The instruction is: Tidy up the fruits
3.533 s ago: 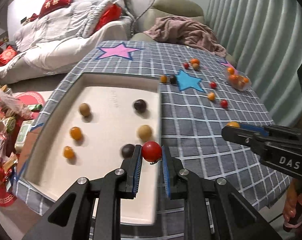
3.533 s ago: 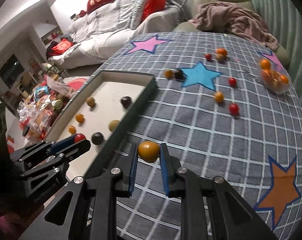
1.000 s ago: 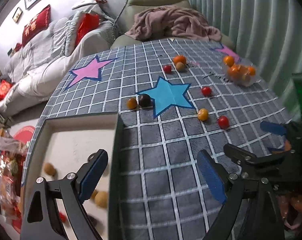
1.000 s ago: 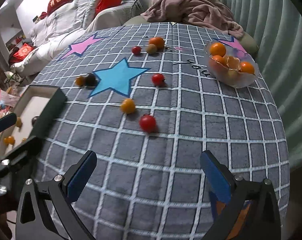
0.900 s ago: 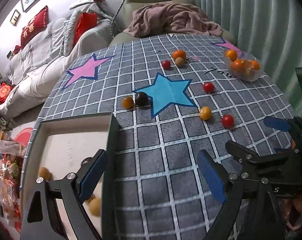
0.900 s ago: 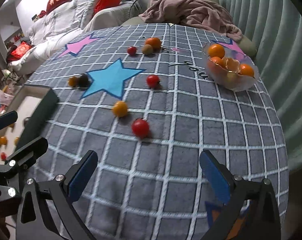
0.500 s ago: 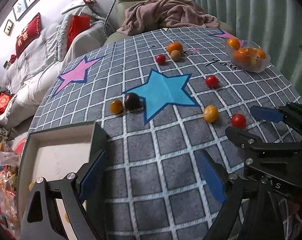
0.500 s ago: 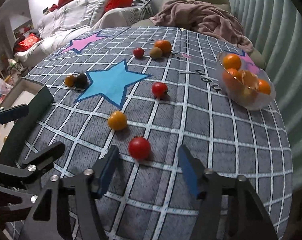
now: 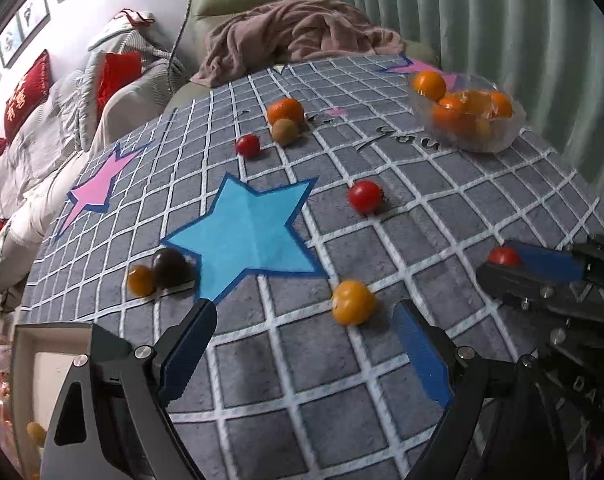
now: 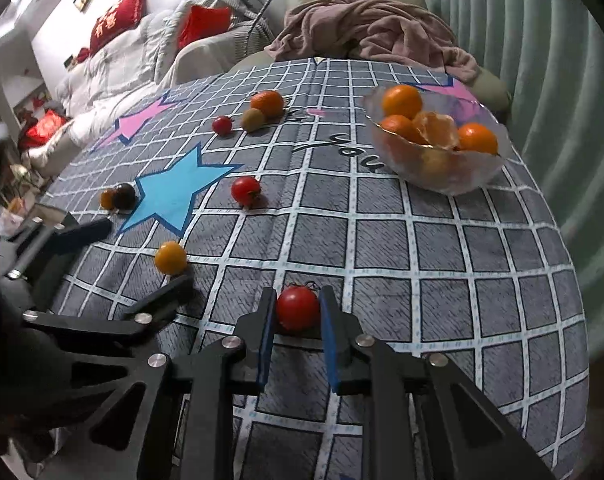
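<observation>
Contact came on the desk [image 10: 441, 240]: my right gripper [image 10: 298, 316] had just clamped the red cherry tomato [image 10: 298, 307]. My left gripper [image 9: 302, 344] stayed wide, the orange cherry tomato [image 9: 353, 302] unheld between its fingers, next for the tray [image 9: 20, 364].

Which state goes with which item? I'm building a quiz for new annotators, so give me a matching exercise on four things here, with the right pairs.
Things:
1. red tomato
2. yellow tomato
3. glass bowl
4. dark fruit

States:
A. holds oranges
B. clamped in the right gripper
C. lies at the blue star, touching a small orange fruit
D. lies loose ahead of the open left gripper

Pairs: 1-B, 2-D, 3-A, 4-C
</observation>
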Demonstrator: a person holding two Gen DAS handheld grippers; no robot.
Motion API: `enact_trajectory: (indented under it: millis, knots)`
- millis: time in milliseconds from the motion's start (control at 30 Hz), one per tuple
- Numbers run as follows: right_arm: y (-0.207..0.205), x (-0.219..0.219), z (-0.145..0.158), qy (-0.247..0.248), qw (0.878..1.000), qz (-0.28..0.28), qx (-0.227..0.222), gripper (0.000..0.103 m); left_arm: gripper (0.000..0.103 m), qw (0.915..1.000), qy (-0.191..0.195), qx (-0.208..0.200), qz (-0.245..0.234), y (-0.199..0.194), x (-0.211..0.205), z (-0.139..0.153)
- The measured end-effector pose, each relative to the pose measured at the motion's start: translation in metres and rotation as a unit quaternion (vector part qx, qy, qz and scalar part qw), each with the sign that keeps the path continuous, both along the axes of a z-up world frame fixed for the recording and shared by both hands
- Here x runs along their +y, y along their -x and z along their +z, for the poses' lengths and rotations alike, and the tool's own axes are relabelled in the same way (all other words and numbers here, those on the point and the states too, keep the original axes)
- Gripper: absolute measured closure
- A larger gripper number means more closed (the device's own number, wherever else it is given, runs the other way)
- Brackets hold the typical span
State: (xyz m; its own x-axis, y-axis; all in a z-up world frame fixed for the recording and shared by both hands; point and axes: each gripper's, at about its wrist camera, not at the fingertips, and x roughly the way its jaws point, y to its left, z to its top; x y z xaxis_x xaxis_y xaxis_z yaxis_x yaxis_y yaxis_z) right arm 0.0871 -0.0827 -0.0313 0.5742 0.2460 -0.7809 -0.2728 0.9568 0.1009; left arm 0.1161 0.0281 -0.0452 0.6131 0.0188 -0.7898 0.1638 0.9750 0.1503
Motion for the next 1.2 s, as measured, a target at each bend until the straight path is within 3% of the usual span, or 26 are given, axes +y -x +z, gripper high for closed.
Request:
enact_trajectory:
  millis: [67,167,233,433,633,800,933,967,1000,1067,1200]
  knots:
    - [0.0,0.0,0.0,0.0,1.0,0.002,0.0,0.079,0.032,0.9998,0.018,0.002,-0.007,-0.001,-0.003,0.001]
    - [0.001,-0.001,0.0,-0.005,1.0,0.004,0.003,0.08,0.069,0.9995,0.02,0.005,-0.024,-0.002,-0.01,0.002]
    - [0.005,-0.003,0.001,-0.012,1.0,0.005,0.007,0.08,0.08,0.9991,0.018,0.008,-0.037,0.002,-0.016,0.002]
    - [0.027,-0.011,0.002,-0.029,0.999,0.002,0.016,0.08,0.08,0.9988,0.035,0.017,-0.031,0.026,-0.008,0.003]
    - [0.064,-0.017,0.0,-0.051,0.998,-0.003,0.027,0.08,0.08,0.9969,0.072,0.029,-0.009,0.078,0.015,0.002]
    - [0.094,-0.018,-0.002,-0.069,0.997,-0.008,0.038,0.08,0.08,0.9967,0.074,0.032,0.004,0.119,0.026,0.002]
    - [0.1,-0.014,0.001,-0.04,0.999,-0.006,0.027,0.08,0.08,0.9967,0.073,0.036,0.008,0.132,0.03,0.003]
    - [0.093,-0.016,0.001,-0.036,0.999,-0.012,0.036,0.076,0.08,0.9967,0.072,0.036,0.011,0.132,0.031,0.003]
    - [0.086,-0.019,0.001,-0.043,0.998,-0.022,0.046,0.058,0.08,0.9964,0.074,0.037,0.016,0.131,0.032,0.003]
    - [0.075,-0.026,0.003,-0.054,0.997,-0.038,0.041,0.04,0.08,0.9959,0.079,0.038,0.023,0.129,0.035,0.003]
    - [0.05,-0.02,0.001,-0.025,0.999,-0.038,0.026,0.04,0.08,0.9961,0.076,0.035,0.028,0.125,0.037,0.003]
